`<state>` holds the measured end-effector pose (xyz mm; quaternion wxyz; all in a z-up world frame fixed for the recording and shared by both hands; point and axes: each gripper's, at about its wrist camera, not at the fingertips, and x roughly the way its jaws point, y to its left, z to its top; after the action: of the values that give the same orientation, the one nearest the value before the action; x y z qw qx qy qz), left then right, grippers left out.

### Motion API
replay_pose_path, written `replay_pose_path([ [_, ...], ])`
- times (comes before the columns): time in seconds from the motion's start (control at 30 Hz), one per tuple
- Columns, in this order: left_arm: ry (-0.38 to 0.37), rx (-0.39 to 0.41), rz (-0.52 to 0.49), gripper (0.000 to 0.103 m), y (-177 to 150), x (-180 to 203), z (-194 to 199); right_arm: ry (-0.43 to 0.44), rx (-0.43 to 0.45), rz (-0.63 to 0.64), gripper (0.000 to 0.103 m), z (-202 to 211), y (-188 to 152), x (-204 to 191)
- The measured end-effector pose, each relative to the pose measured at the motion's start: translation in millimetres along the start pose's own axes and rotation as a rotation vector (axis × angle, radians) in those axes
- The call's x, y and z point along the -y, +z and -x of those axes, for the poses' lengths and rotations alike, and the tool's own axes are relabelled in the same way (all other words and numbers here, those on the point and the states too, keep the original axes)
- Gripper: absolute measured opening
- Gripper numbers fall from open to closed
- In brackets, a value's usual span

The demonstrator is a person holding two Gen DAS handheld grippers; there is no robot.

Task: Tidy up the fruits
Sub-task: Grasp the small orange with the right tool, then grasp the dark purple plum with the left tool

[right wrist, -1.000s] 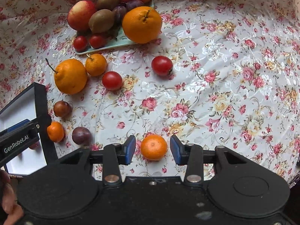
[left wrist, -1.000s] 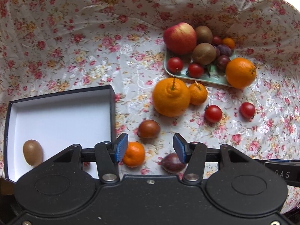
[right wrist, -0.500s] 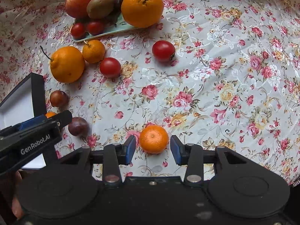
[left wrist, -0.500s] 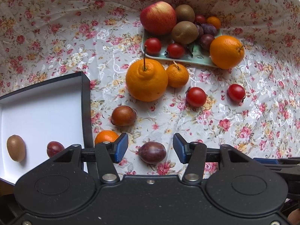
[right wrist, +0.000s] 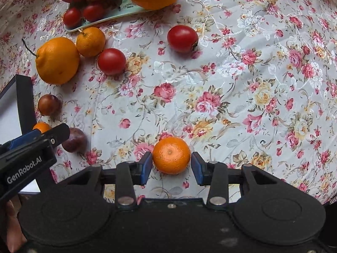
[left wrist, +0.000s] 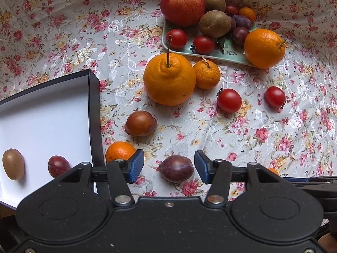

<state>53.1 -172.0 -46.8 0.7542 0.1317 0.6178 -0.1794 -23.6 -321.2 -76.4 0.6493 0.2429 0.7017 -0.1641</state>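
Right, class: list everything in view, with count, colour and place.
Apple: one, red-yellow, on tray.
Kiwis: three, brown; two on tray, one in box.
Tomatoes: at least four, red; two on tray, two on cloth.
Oranges: two, orange; one on cloth, one at tray edge.
Mandarins: four, orange; three on cloth, one on tray.
Plums: purple-brown; two on cloth, one in box, several on tray.
Tray: one, pale green, far side.
Box: one, black, white inside, left.
Left gripper: jaws open around plum.
Right gripper: jaws open around mandarin.
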Motion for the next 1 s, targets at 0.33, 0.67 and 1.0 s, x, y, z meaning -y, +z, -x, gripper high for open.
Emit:
replay_pose_path([
  [0.33,-0.032,-0.030,-0.006,0.058,-1,3,-8,-0.008,-0.028,-0.020,0.040,-5,2,4],
  [0.67,-0.023,-0.075,-0.001,0.058,-6,8,-25,0.007,-0.019,-0.043,0.040,7,-2,17],
  [1.0,-0.004,-0.107,0.031,0.058,-6,10,-39,0.021,-0.009,-0.044,0.040,17,-10,26],
])
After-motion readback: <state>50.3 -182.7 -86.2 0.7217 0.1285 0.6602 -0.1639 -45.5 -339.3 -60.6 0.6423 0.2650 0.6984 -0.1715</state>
